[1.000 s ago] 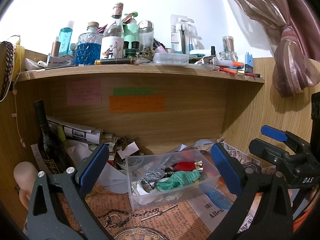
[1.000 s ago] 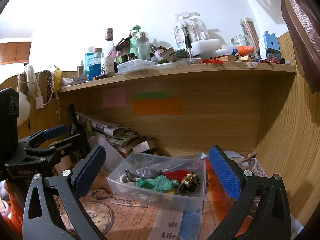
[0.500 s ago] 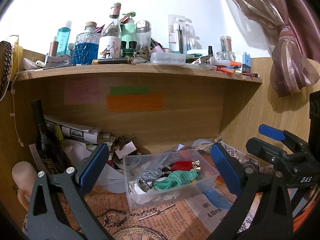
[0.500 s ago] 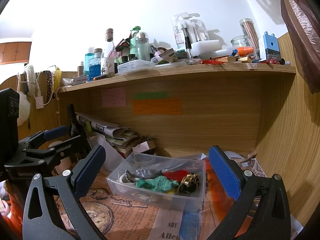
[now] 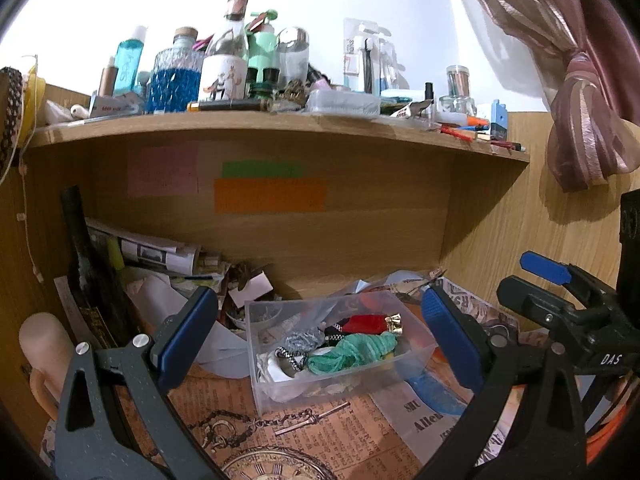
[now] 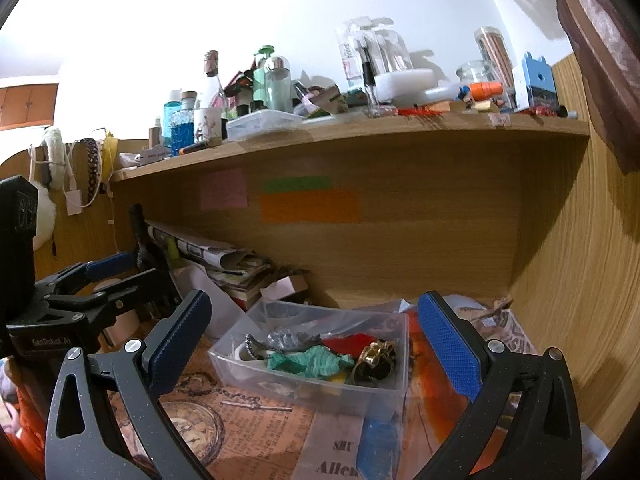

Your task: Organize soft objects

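Both claws, left gripper and right gripper, gaped wide, holding nothing, hovering before a clear bin of soft items.

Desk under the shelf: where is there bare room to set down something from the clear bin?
Free: newspaper-covered desk in front of the clear bin, between both open grippers. Crowded: papers and dark bottle left of the bin; upper shelf packed.
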Action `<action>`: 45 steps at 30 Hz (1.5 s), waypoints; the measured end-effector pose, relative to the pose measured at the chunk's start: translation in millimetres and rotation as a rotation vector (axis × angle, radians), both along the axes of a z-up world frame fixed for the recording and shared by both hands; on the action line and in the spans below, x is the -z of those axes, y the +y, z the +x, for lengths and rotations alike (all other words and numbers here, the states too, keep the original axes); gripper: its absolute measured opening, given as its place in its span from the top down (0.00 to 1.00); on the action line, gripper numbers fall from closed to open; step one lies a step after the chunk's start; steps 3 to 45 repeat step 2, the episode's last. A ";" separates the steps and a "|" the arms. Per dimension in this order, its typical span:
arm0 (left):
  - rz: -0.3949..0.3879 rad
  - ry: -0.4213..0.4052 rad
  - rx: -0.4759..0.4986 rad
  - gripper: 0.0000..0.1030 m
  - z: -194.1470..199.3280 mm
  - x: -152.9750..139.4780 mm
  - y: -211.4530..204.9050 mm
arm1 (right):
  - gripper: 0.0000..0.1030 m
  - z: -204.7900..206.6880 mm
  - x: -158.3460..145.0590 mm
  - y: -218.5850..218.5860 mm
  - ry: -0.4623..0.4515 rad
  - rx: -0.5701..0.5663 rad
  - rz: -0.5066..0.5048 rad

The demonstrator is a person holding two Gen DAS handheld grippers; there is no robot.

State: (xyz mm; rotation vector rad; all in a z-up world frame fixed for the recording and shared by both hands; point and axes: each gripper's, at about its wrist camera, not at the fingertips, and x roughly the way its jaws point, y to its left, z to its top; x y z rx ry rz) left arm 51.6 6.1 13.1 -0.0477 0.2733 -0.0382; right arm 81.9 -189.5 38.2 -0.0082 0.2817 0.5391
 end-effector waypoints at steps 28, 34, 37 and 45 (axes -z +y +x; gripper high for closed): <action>-0.007 0.014 -0.001 0.00 3.1 2.7 1.4 | 0.00 3.1 2.0 -1.4 0.014 0.003 0.005; -0.007 0.014 -0.001 0.00 3.1 2.7 1.4 | 0.00 3.1 2.0 -1.4 0.014 0.003 0.005; -0.007 0.014 -0.001 0.00 3.1 2.7 1.4 | 0.00 3.1 2.0 -1.4 0.014 0.003 0.005; -0.007 0.014 -0.001 0.00 3.1 2.7 1.4 | 0.00 3.1 2.0 -1.4 0.014 0.003 0.005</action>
